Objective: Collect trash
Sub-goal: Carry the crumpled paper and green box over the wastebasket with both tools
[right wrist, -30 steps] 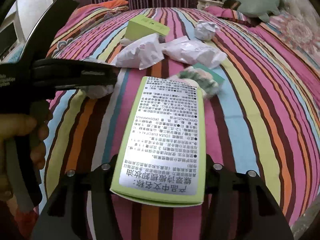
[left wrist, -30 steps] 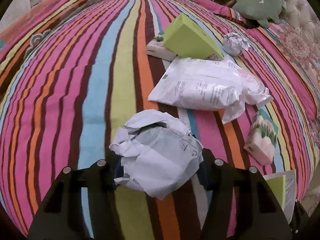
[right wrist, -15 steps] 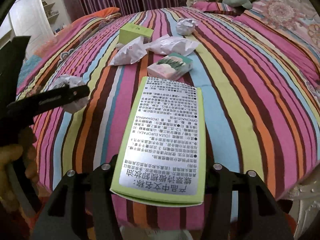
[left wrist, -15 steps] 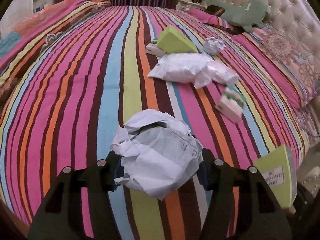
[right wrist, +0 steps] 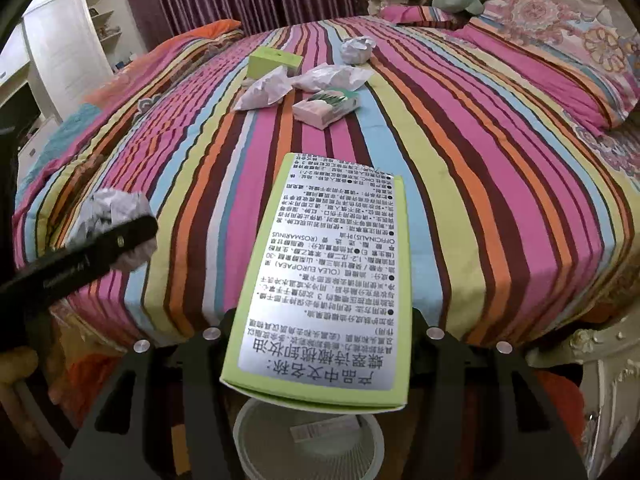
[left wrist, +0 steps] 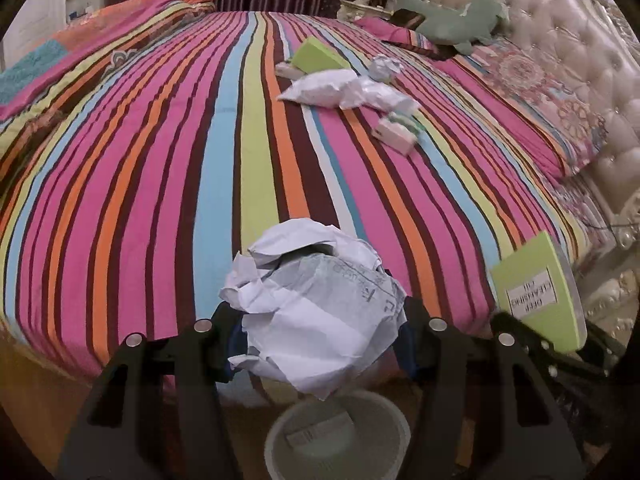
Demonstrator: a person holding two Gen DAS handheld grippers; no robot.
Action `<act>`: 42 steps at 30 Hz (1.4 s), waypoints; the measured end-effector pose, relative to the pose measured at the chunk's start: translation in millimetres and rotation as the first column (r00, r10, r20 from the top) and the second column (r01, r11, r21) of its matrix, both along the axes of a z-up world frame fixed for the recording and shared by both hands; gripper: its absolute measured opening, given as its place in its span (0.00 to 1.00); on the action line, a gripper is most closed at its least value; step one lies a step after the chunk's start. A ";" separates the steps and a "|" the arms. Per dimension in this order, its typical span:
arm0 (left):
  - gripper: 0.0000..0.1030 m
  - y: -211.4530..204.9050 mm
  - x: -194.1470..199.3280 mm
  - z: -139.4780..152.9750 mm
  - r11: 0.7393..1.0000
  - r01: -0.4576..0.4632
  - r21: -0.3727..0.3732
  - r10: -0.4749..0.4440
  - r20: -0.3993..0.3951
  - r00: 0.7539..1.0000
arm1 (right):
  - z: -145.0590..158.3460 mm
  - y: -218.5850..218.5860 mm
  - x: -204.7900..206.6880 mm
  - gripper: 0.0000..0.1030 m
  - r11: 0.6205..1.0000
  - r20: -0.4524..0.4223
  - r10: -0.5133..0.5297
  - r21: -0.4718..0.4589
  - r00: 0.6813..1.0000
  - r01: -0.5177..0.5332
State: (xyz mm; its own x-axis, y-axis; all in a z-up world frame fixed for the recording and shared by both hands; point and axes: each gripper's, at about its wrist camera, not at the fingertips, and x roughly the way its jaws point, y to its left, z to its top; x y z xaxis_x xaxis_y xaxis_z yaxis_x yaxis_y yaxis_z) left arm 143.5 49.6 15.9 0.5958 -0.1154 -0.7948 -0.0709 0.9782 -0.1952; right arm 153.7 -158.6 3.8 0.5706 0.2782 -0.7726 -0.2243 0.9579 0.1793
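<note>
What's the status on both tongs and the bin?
Left tongs shut on crumpled paper. Right tongs shut on green box. White bin below both, one item inside. Path clear; more trash on bed.

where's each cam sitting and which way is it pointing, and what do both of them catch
Left wrist: rides the left gripper, looking down along its fingers across the striped bed; it grips a crumpled paper, with the right gripper's green box at the right edge.
Right wrist: rides the right gripper, facing the same way; it clamps the green box, with the left gripper at the left edge.
Shared: white bin below, trash pile on the bed.
</note>
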 end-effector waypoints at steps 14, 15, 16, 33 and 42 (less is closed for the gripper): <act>0.55 -30.3 -73.4 -36.3 0.999 0.054 0.002 -0.054 -0.105 0.993 | -12.7 -1.6 -41.0 0.50 0.999 -0.057 0.032 0.008 0.998 -0.032; 0.55 -32.1 -77.2 -40.5 0.998 0.056 0.000 -0.056 -0.119 0.991 | -16.9 -3.0 -42.1 0.50 1.000 -0.076 0.028 0.008 0.997 -0.027; 0.55 -32.8 -80.2 -44.4 0.998 0.056 -0.006 -0.056 -0.131 0.990 | -20.3 -4.5 -42.7 0.50 1.000 -0.090 0.022 0.008 0.996 -0.021; 0.55 -42.0 -103.1 -113.3 0.994 0.055 -0.090 -0.083 -0.355 0.931 | -87.8 -30.0 -56.8 0.50 0.993 -0.408 -0.050 0.076 0.912 0.088; 0.55 -40.5 -104.1 -141.9 0.993 0.044 -0.113 -0.092 -0.466 0.880 | -117.5 -30.1 -58.9 0.50 0.990 -0.535 -0.066 0.067 0.842 0.120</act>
